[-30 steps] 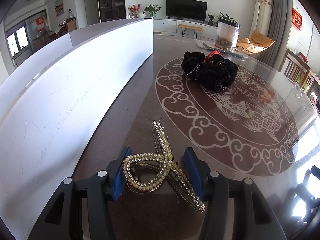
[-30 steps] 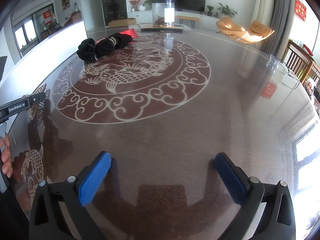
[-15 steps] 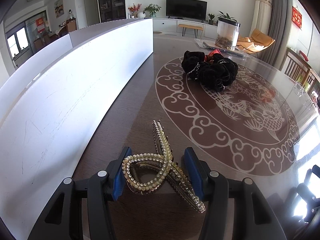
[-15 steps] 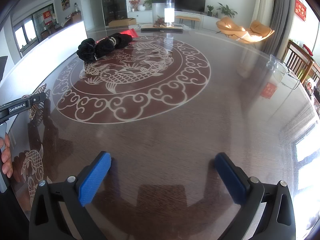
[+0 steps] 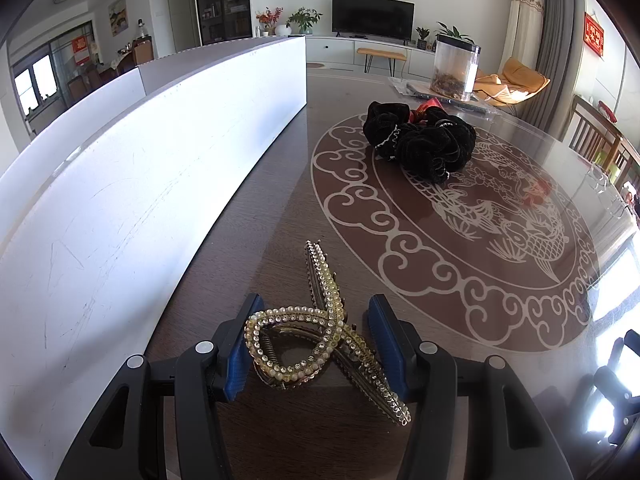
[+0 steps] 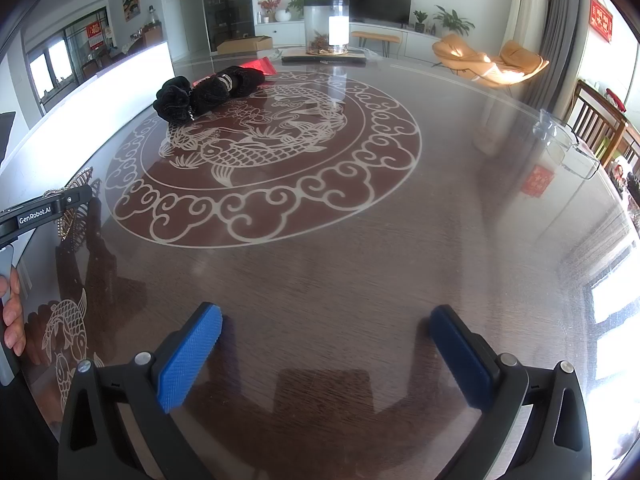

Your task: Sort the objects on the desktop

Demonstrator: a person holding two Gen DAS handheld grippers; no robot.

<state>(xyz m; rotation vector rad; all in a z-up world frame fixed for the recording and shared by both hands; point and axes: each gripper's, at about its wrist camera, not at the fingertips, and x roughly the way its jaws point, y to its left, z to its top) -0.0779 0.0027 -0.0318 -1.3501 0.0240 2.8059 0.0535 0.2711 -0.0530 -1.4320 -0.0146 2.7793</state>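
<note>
A glass-topped wooden table (image 6: 360,264) bears a dragon-and-fish medallion, with a white board (image 5: 132,200) standing along its edge. Black velvet scrunchies (image 5: 424,140) lie heaped on the medallion. The right gripper (image 6: 324,352) hangs spread wide over bare glass. The left gripper (image 5: 312,340) pinches a rhinestone hair clip (image 5: 320,328) between its blue pads, near the board.
</note>
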